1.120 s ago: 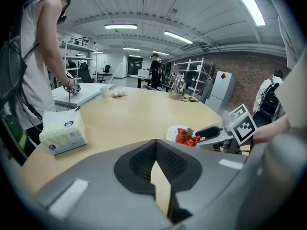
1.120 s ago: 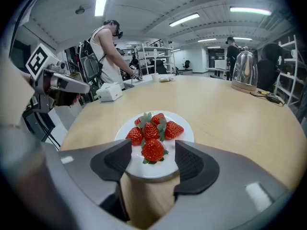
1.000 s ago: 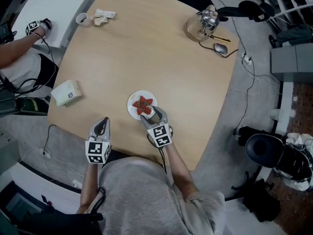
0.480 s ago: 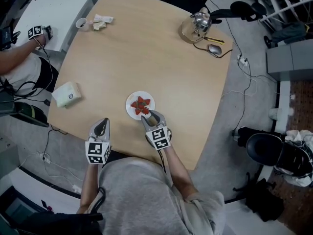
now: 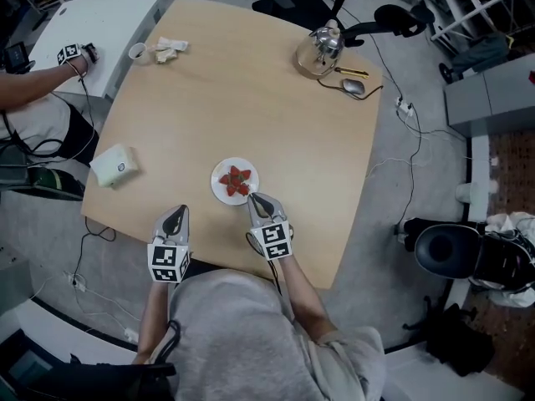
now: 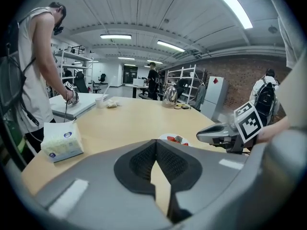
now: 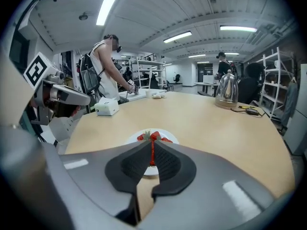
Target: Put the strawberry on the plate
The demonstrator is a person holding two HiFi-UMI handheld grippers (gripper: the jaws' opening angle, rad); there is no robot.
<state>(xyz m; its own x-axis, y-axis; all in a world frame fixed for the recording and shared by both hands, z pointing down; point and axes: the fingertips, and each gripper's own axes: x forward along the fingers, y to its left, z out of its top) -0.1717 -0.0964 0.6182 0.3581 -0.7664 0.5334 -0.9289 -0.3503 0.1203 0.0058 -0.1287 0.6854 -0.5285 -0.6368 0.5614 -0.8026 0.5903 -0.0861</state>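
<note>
Head view: strawberries [image 5: 236, 180] beyond right hand-held gripper [image 5: 259, 201], jaws just closed empty.

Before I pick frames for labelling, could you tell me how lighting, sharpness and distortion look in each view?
Head view: even light, soft shadows, the table sharp. Left gripper view: fisheye bending, dark corners, a ceiling light blown out. Right gripper view: same curvature, the plate clear enough.
</note>
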